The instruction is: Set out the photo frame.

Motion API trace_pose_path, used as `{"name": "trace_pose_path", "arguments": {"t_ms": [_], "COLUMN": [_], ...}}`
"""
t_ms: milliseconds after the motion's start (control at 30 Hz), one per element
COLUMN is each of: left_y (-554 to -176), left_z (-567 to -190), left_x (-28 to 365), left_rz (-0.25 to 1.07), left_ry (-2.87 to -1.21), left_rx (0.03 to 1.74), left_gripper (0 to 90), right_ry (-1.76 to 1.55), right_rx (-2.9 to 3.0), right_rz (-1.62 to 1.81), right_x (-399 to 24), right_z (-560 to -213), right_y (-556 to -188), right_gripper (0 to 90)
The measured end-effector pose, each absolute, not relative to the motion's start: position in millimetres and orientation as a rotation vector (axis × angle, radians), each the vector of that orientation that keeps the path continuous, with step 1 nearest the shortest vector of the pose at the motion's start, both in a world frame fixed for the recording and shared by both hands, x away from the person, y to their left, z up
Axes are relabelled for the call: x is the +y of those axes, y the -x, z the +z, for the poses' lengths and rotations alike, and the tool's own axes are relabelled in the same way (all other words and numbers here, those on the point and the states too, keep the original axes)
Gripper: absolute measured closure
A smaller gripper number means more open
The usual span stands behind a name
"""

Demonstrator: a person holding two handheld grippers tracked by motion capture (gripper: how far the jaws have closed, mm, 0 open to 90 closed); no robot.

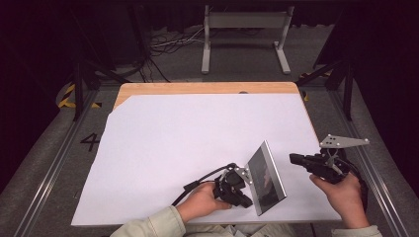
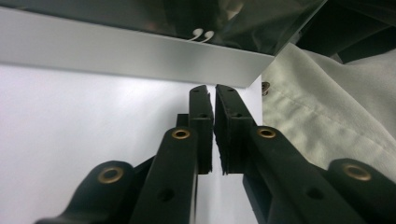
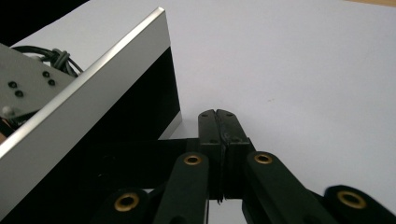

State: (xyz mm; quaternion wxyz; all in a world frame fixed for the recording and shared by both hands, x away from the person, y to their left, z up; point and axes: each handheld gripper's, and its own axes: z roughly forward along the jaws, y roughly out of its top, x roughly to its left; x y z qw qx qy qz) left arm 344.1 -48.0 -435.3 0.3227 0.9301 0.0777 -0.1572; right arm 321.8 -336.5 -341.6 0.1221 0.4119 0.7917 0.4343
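Black jaws of the left gripper (image 2: 214, 93) are standing almost together, with only a thin slit of daylight between the pads and nothing lying in that slit; the tips are pointing at the underside of a tilted panel (image 2: 140, 51), close below its silver edge, though whether they are touching it is hard to tell. Seen from above, the left gripper (image 1: 245, 201) is sitting just beside the panel (image 1: 267, 177), at its near left corner, with the left hand (image 1: 202, 200) wrapping its body and a black cable (image 1: 202, 178) trailing away from the panel to the left. That panel is a flat dark sheet with a glossy face and a silver frame, and it is leaning on its near edge on the white table cover (image 1: 197, 133), its far edge lifted. On the other side of the panel, well apart from it, the right gripper (image 1: 292, 158) is hovering with its pads pressed flat together on nothing, the right hand (image 1: 343, 192) holding it level and pointing toward the panel's upper right edge. From the right gripper (image 3: 218, 114) view, the panel (image 3: 93, 107) is rising to the left of the tips, not touching them. Beyond the panel, a strip of bare wood (image 1: 207, 88) is showing at the far edge of the table.
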Motion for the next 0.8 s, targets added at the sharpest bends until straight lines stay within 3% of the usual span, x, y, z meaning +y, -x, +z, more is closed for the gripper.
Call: {"name": "trace_pose_path", "arguments": {"t_ms": [433, 800], "left_y": [-360, -375], "left_z": [-411, -403], "left_x": [9, 55], "left_rz": [-0.271, -0.123], "left_ry": [-2.345, -2.256], "left_rx": [0.320, 0.446], "left_gripper": [77.9, 64.9], "right_ry": [-1.198, -1.226], "right_rx": [2.319, 2.312], "right_rz": [1.282, 1.329], "right_x": [-333, -333], "right_z": [-335, -328], "right_y": [-321, -322], "right_gripper": [85.6, 78.0]}}
